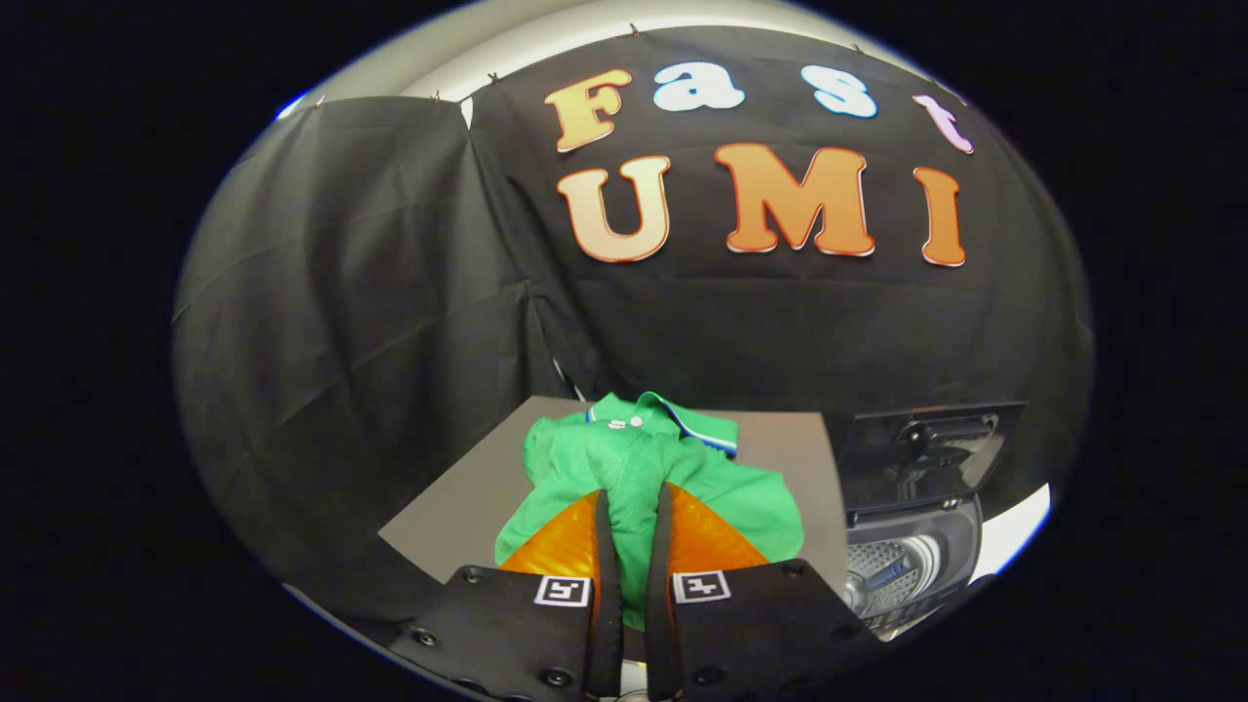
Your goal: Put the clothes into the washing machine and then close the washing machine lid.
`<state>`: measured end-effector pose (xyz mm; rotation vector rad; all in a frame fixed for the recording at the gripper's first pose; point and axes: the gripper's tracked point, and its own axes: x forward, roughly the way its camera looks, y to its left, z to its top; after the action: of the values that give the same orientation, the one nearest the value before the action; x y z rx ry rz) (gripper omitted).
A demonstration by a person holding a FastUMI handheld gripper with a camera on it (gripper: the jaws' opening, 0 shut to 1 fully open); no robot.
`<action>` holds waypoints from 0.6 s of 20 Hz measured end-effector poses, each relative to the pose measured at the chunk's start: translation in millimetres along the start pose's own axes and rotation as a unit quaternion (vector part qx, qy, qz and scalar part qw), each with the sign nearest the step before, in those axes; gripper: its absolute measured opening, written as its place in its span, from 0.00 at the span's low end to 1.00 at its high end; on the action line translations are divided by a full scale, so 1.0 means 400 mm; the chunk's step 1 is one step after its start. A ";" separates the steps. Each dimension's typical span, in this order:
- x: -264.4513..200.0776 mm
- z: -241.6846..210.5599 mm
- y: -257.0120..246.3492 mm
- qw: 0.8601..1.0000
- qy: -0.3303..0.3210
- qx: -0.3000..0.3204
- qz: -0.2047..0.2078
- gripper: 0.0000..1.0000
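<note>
Even, moderate illumination is provided from above. Strong fisheye curvature is seen toward the periphery. The green shirt [643, 468] is rendered sharply; glare is confined to the pale upper rim.

Gripper [632, 507] jaws nearly closed, level.

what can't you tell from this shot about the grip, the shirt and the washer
- Grip: gripper fingers flank a fold of the green shirt; real pinch unclear.
- Shirt's near edge: hidden behind the fingers.
- Washing machine drum contents: too small, distorted.
- Raised lid: hinge detail blurred.
</note>
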<state>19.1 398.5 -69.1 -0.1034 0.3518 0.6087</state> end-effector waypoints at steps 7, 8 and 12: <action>-0.151 0.135 -0.225 0.996 -0.060 0.003 -0.067 0.17; -0.167 0.141 -0.264 0.995 -0.064 0.005 -0.079 0.17; -0.243 0.140 -0.427 0.987 -0.073 0.009 -0.141 0.17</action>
<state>59.9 217.4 16.3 -0.0880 0.1948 0.3305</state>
